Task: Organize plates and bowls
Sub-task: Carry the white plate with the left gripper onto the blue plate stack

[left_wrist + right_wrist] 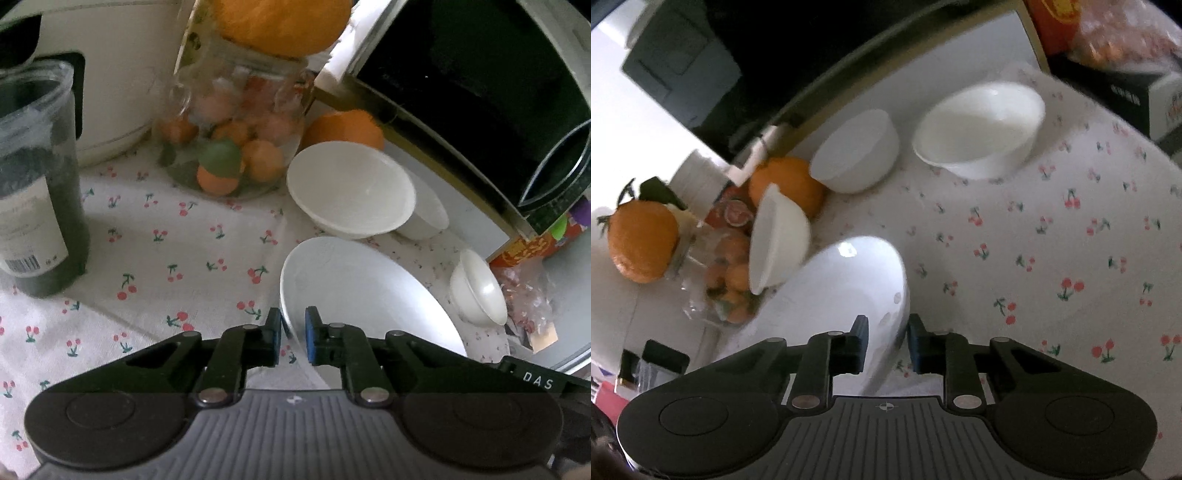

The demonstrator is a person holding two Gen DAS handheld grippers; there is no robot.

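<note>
Both grippers clamped on opposite rims of the one white plate, ready to lift it.

The left gripper (293,334) pinches the plate (362,295) at its near-left edge, and the right gripper (888,341) is clenched on the plate's other rim, so the step in hand looks like a two-handed pickup; the next move calls for raising both hands together and level, so the plate does not twist out of either grip. Just beyond the plate on the cherry-print table (166,240) stands a large white bowl (351,188) with a second bowl (424,210) touching behind it, and a small bowl (478,288) lies to the plate's right. Only the left wrist view shows the dark canister (37,177) well to the plate's left; only the right wrist view shows how much bare table (1052,258) lies open on the plate's far side.
</note>
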